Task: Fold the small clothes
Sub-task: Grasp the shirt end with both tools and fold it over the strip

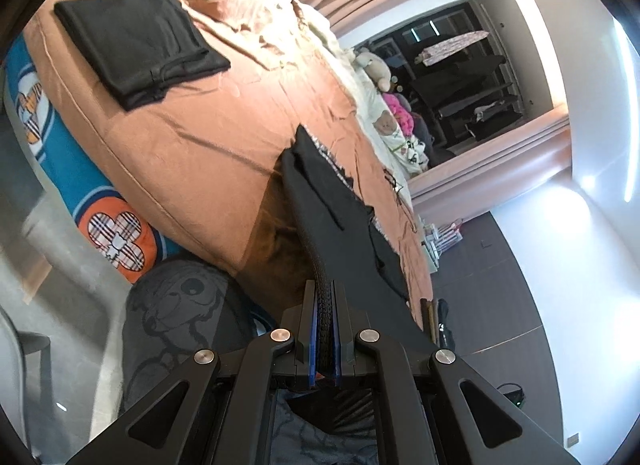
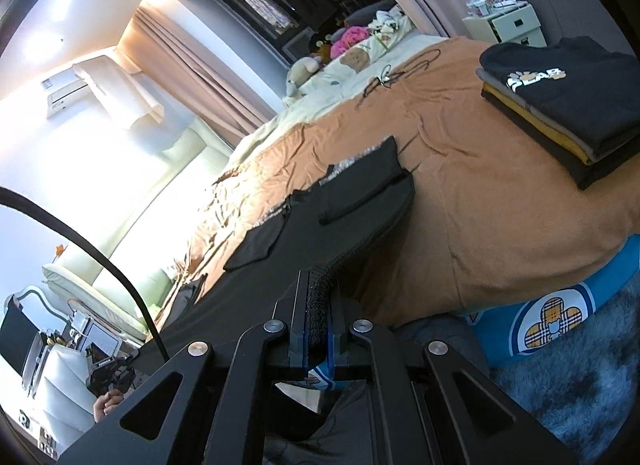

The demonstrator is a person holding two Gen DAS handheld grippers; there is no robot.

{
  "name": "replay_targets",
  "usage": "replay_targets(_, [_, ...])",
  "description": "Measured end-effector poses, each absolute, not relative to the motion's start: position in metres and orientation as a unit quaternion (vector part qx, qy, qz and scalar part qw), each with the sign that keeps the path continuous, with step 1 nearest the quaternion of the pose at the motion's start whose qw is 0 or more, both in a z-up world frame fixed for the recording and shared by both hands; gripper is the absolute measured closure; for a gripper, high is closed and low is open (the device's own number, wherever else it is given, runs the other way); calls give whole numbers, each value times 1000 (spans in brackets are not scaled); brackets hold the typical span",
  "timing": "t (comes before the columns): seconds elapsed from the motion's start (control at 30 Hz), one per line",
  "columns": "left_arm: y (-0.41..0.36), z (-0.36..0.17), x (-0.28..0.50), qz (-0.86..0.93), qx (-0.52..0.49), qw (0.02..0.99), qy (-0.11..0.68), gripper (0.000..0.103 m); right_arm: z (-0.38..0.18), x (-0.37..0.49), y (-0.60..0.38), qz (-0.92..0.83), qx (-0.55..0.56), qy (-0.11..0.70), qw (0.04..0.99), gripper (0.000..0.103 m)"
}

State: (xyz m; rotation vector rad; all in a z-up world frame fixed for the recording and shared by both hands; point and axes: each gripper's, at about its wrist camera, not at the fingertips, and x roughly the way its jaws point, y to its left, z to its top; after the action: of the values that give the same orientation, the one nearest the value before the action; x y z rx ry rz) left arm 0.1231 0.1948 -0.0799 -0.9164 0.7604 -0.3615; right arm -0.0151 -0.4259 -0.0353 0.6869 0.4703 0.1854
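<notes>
While both grippers are clamped on the black garment's (image 1: 340, 209) waistband, it hangs taut above the bed (image 1: 192, 153), between L gripper (image 1: 325, 329) and R gripper (image 2: 318, 317). Step: carry/spread. Next, probably: lower flat onto bed, w/ even tension.

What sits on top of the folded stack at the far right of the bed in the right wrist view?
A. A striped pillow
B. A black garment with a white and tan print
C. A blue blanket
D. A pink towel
B: the folded stack on the brown bedcover is topped by a black garment with a white and tan print, above yellow and grey layers.
</notes>
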Motion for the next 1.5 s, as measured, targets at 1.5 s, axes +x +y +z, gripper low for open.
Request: replay_targets(1.5, [156, -59, 376, -146, -402, 817, 388, 98, -28, 199, -461, 51, 340, 265, 901, 101])
